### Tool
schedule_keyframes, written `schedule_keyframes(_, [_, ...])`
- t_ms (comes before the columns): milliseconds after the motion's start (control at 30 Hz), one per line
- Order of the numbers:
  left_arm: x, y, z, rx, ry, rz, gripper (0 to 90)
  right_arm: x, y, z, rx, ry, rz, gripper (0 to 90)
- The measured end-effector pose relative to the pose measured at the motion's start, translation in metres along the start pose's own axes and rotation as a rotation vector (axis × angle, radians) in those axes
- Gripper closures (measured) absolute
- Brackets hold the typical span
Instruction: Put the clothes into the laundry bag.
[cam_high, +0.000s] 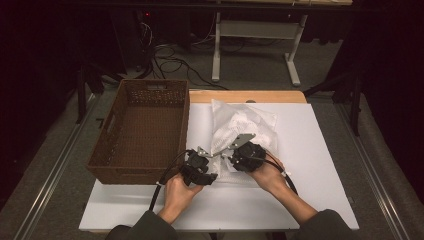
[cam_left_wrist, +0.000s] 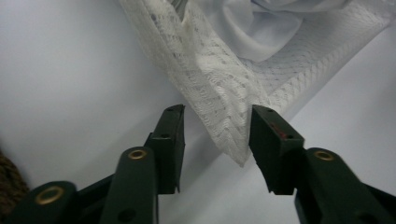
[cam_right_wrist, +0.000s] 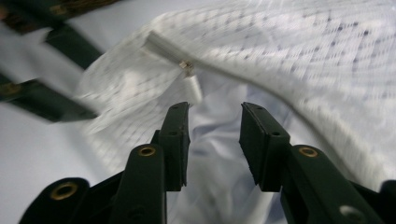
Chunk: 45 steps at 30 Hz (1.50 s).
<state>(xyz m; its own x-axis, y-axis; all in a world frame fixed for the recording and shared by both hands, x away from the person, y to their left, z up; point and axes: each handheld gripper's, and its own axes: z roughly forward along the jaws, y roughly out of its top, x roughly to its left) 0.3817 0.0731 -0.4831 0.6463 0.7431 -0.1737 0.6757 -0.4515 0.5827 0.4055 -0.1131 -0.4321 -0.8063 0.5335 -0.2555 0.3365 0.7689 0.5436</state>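
Observation:
A white mesh laundry bag (cam_high: 245, 122) with white cloth inside lies on the white board (cam_high: 315, 165). In the left gripper view, a corner of the mesh bag (cam_left_wrist: 219, 93) hangs between the jaws of my left gripper (cam_left_wrist: 217, 116), which stand apart and do not pinch it. My right gripper (cam_right_wrist: 215, 112) is open at the bag's mouth, over the white cloth (cam_right_wrist: 210, 135), with the zipper pull (cam_right_wrist: 187, 66) just beyond. In the high view both grippers meet at the bag's near edge, the left gripper (cam_high: 212, 175) beside the right gripper (cam_high: 231, 161).
A brown woven basket (cam_high: 107, 150) stands on the left of the board, close to my left hand. The board's right half is bare. Beyond the table are a white desk frame (cam_high: 295, 65) and cables on the floor.

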Motion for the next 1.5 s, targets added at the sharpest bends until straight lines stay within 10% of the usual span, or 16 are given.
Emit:
schedule_keyframes(133, [-0.003, 0.001, 0.007, 0.011, 0.017, 0.017, 50.1, 0.005, -0.011, 0.004, 0.058, 0.0, -0.012, 56.7])
schedule_keyframes(367, [-0.008, 0.002, 0.0, -0.011, 0.003, 0.068, 86.5, -0.001, -0.008, 0.038, 0.104, 0.016, 0.008, 74.6])
schedule_keyframes(700, [-0.012, 0.001, -0.004, 0.007, 0.005, 0.081, 88.7, -0.017, 0.015, 0.065, 0.114, -0.056, 0.045, 86.7])
schedule_keyframes(1133, [-0.009, 0.001, -0.002, -0.007, -0.005, 0.051, 88.0, 0.001, -0.007, 0.017, 0.055, 0.042, 0.007, 53.5])
schedule_keyframes(1300, [-0.009, 0.001, -0.005, -0.018, -0.009, 0.049, 88.1, 0.003, -0.009, 0.04, 0.114, 0.031, 0.0, 50.5])
schedule_keyframes(1500, [-0.008, 0.001, -0.007, -0.015, -0.025, 0.048, 88.4, -0.005, 0.001, 0.058, 0.15, -0.003, -0.014, 83.2])
